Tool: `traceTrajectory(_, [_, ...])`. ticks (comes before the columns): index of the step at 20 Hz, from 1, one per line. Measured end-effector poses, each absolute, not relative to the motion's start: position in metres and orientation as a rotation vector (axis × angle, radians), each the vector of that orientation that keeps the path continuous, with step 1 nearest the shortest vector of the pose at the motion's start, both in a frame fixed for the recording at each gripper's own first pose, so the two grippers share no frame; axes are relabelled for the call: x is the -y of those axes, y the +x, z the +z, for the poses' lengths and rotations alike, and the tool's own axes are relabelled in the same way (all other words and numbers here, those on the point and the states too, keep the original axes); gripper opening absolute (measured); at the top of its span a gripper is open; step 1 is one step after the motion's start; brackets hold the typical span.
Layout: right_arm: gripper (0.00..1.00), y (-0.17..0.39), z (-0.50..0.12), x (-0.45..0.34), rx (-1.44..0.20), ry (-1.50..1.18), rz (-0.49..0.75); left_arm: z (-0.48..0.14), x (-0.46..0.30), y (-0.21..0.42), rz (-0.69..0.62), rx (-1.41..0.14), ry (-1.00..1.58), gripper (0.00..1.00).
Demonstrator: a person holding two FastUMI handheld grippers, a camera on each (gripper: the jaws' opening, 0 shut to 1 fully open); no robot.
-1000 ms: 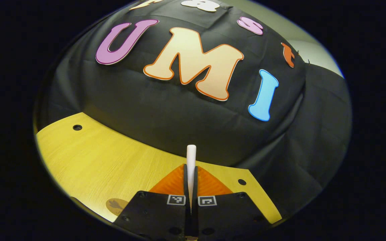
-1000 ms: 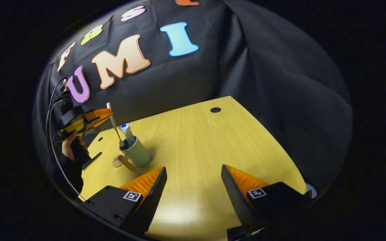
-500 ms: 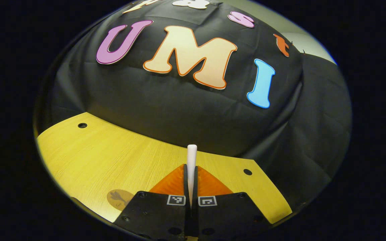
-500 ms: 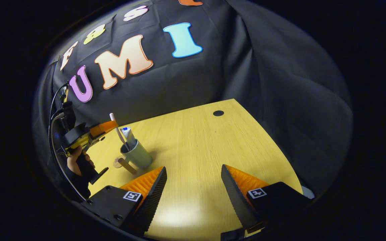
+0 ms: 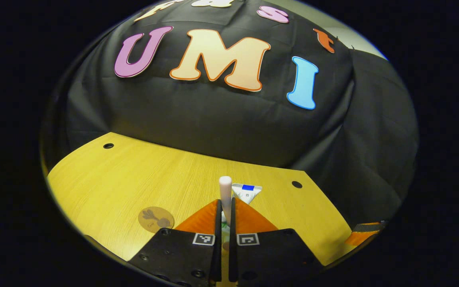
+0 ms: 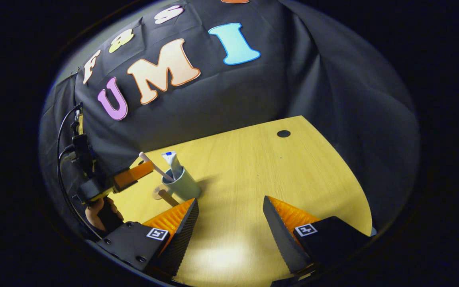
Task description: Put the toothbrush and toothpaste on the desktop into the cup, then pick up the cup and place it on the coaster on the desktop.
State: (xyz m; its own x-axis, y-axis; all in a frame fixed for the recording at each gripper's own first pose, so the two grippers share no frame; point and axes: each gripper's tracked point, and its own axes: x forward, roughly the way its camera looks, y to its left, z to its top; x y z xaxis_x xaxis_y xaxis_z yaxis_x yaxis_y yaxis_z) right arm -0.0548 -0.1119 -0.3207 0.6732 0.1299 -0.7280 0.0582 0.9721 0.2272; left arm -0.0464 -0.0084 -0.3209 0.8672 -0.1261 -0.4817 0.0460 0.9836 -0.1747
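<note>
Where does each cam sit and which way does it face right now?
Left gripper view: rides the left claw, facing the back wall across the desktop; its own fingers flank the toothbrush; coaster at lower left.
Right gripper view: rides the right claw, high over the desktop; own fingers spread; the left claw and a hand sit far left by the cup.
Shared: toothbrush, toothpaste, desktop.

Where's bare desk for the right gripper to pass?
Free: the desktop from the cup across to the hole. Crowded: the cup's left, where the left gripper, toothbrush and coaster cluster.
</note>
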Motion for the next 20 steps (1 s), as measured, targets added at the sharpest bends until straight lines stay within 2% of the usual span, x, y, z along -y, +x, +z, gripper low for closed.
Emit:
traceTrajectory(1, [0.99,-0.053,-0.321,0.107,-0.843,0.236,0.061,-0.322,0.01,-0.051,-0.096,-0.523,-0.153,0.1])
traceTrajectory(2, [0.94,-0.052,-0.322,0.101,-0.853,0.236,0.079,-0.323,0.012,-0.057,-0.106,-0.535,-0.156,0.26])
traceTrajectory(3, [0.99,-0.049,-0.32,0.093,-0.862,0.242,0.102,-0.323,0.015,-0.061,-0.115,-0.538,-0.166,0.35])
traceTrajectory(5, [0.99,-0.045,-0.319,0.075,-0.886,0.248,0.14,-0.319,0.01,-0.067,-0.118,-0.534,-0.168,0.71])
traceTrajectory(6, [0.99,-0.045,-0.323,0.065,-0.913,0.249,0.154,-0.32,0.007,-0.072,-0.118,-0.54,-0.168,0.83])
traceTrajectory(9, [0.99,-0.044,-0.333,0.03,-1.033,0.27,0.201,-0.312,-0.017,-0.082,-0.107,-0.53,-0.161,0.93])
traceTrajectory(14, [0.99,-0.03,-0.351,-0.02,-1.18,0.278,0.206,-0.299,-0.08,-0.098,-0.095,-0.53,-0.133,0.94])
traceTrajectory(15, [0.94,-0.025,-0.355,-0.03,-1.209,0.285,0.2,-0.297,-0.094,-0.102,-0.09,-0.531,-0.124,0.94])
traceTrajectory(16, [0.99,-0.023,-0.36,-0.037,-1.23,0.296,0.19,-0.294,-0.109,-0.104,-0.082,-0.528,-0.114,0.94])
traceTrajectory(17, [0.99,-0.019,-0.366,-0.043,-1.252,0.303,0.179,-0.292,-0.123,-0.106,-0.072,-0.527,-0.102,0.95])
traceTrajectory(18, [0.94,-0.015,-0.371,-0.051,-1.276,0.316,0.169,-0.291,-0.137,-0.106,-0.06,-0.525,-0.092,0.94])
traceTrajectory(19, [0.98,-0.012,-0.376,-0.057,-1.302,0.328,0.156,-0.291,-0.149,-0.109,-0.052,-0.526,-0.09,0.94])
traceTrajectory(20, [0.94,-0.011,-0.381,-0.06,-1.328,0.336,0.145,-0.291,-0.16,-0.111,-0.043,-0.527,-0.088,0.94])
